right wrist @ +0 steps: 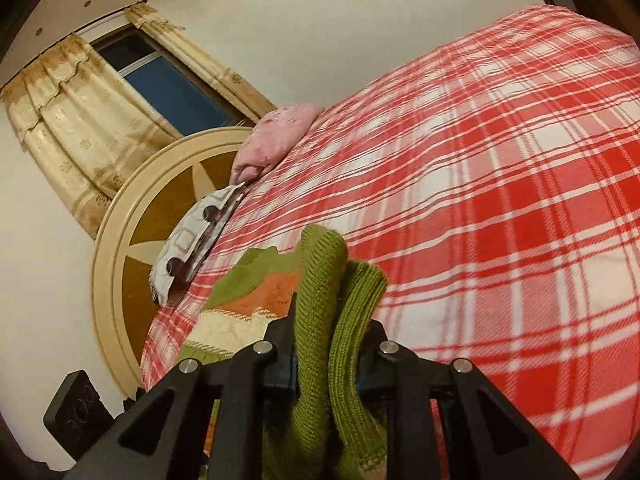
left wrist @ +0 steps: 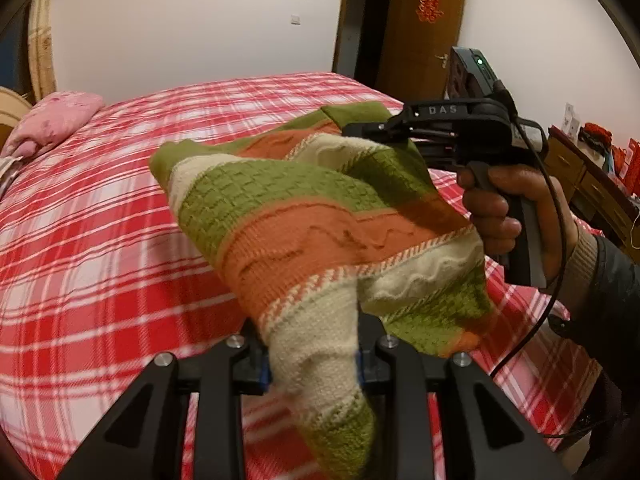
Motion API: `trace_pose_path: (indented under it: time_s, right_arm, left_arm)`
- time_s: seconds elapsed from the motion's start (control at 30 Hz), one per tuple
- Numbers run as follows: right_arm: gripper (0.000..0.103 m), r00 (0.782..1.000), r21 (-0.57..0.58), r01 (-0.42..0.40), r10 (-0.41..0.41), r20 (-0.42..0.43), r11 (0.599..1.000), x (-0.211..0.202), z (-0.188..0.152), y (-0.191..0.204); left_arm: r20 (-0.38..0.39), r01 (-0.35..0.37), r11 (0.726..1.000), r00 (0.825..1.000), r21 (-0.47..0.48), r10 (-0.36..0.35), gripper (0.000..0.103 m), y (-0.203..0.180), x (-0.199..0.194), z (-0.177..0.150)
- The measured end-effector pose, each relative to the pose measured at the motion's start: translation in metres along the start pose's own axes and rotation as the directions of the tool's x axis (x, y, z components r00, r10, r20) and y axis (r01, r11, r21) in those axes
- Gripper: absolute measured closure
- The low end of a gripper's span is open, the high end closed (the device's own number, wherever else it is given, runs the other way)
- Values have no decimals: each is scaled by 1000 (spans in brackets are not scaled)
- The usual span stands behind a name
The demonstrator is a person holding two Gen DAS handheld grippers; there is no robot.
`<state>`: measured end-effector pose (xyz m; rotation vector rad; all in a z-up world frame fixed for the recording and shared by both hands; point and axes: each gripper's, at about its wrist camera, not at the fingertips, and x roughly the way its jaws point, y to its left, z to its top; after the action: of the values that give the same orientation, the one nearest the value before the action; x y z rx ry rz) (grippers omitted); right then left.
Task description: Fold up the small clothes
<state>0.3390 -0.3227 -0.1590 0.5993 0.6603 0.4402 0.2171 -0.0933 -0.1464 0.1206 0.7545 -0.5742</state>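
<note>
A wide bed (left wrist: 100,248) spreads under a woven red-and-white plaid cover. Above it hangs a chunky knit sweater (left wrist: 320,216), banded olive, orange and cream, ribbed at its green hem. The left gripper (left wrist: 314,364) is clenched on a cream fold; the right gripper (right wrist: 330,356) pinches the ribbed green hem. A hand (left wrist: 516,216) wraps the right gripper's pistol handle, cable trailing.

The white letters "DAS" stand on the black plastic body of the right tool (left wrist: 362,132), and a red paper double-happiness sign (left wrist: 429,9) hangs on the brown wooden door (left wrist: 424,52); no other writing can be read.
</note>
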Motion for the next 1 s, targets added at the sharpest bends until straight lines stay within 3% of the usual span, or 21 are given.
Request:
trace_pose_path:
  time_s: [0.37,1.0]
  right_arm:
    - [84,997,-38,-70,70,-14,997,6,-34,77]
    - [84,987,-94,-146,139,-83,985,41,-61,155]
  left_arm:
    - [52,-55,996,997,-76,59,74,20,-60,-33]
    - [98,-135,979,984,-154,151,74,51,-120,-66]
